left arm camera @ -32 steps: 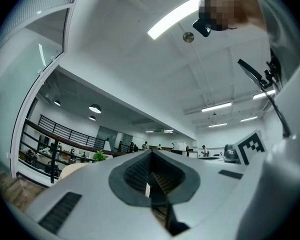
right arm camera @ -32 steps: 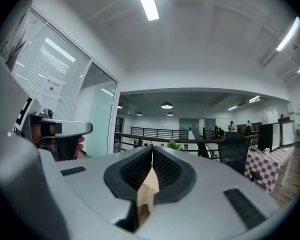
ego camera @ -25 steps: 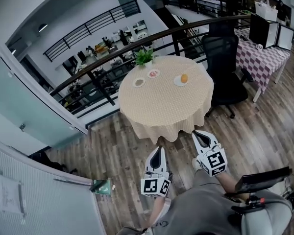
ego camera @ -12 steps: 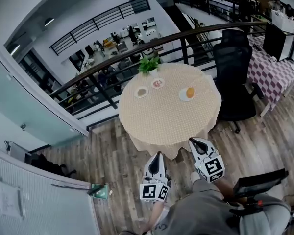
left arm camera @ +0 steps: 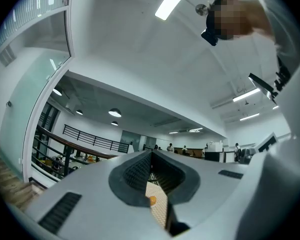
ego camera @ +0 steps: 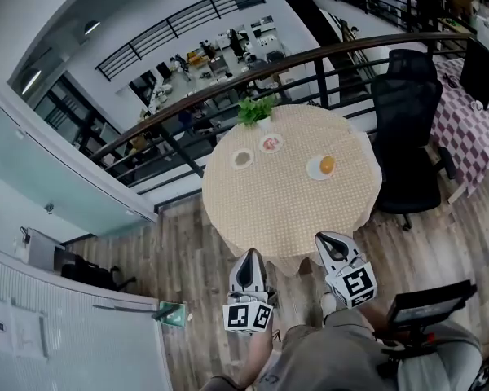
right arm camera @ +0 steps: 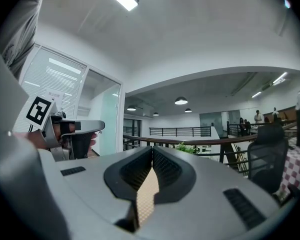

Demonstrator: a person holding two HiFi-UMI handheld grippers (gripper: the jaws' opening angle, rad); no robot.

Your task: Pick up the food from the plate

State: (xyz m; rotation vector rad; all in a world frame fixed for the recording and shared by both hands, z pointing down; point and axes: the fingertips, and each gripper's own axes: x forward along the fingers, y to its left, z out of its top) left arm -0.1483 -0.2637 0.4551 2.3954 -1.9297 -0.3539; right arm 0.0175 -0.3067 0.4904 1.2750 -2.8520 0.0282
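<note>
A round table with a beige checked cloth (ego camera: 293,210) stands ahead of me. On its right part a white plate (ego camera: 317,170) holds an orange piece of food (ego camera: 328,164), which also shows as a small orange spot (left arm camera: 152,200) in the left gripper view. Two smaller dishes (ego camera: 243,159) (ego camera: 270,143) sit on the left part. My left gripper (ego camera: 248,260) hangs shut and empty over the floor just short of the table's near edge. My right gripper (ego camera: 330,242) is shut and empty at that near edge, well short of the plate.
A potted green plant (ego camera: 256,110) stands at the table's far edge. A black office chair (ego camera: 409,137) is at the table's right, beside a table with a purple checked cloth (ego camera: 473,133). A dark railing (ego camera: 228,80) curves behind. A glass partition (ego camera: 57,194) runs along the left.
The table has come nearer in the head view and sits lower in the frame. Both grippers stay shut and have kept their places relative to my body.
</note>
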